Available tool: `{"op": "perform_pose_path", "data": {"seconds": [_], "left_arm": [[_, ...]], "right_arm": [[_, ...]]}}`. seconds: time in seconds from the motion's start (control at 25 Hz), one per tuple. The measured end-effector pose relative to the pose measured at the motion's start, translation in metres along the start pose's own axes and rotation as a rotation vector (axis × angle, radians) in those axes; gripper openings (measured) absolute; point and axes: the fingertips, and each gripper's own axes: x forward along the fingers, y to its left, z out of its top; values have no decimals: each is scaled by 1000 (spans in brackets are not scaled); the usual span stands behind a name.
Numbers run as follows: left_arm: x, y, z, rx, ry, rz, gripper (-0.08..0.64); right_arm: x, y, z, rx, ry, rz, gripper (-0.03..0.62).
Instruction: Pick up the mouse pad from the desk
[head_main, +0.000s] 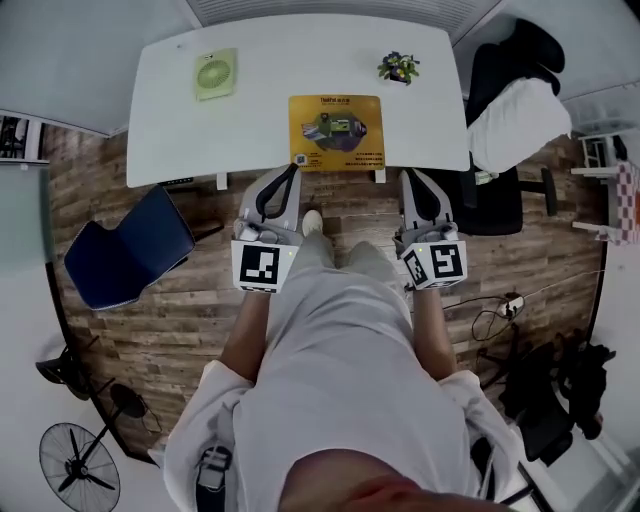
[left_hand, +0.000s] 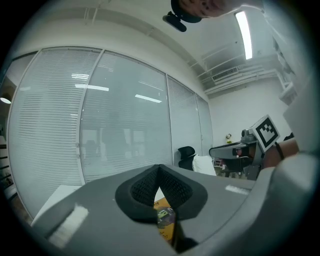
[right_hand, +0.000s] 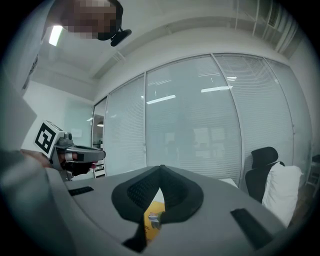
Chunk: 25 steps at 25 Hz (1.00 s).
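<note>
Yellow mouse pad (head_main: 336, 131) on desk (head_main: 180, 110); left tool (head_main: 291, 171), right tool (head_main: 409, 177) held level before it, jaws together, empty.

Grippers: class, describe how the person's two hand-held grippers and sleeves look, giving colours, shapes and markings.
Both the left gripper and right gripper are light grey, with slim tapering jaws lined by black textured pads. Each carries a white cube with black square markers. The sleeves are white.
</note>
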Motion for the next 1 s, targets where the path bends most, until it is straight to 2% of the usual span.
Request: {"op": "perform_pose_path", "data": {"seconds": [0.28, 0.44, 0.76, 1.0], "left_arm": [[29, 15, -2, 41, 9, 20, -3], [40, 13, -4, 27, 15, 48, -3], [59, 14, -3, 24, 16, 88, -3], [65, 21, -12, 18, 43, 117, -3]], "right_arm": [[27, -17, -8, 55, 10, 25, 2], [39, -28, -12, 76, 25, 51, 2], [65, -40, -33, 278, 49, 123, 2], [80, -53, -64, 308, 109, 117, 2]]}}
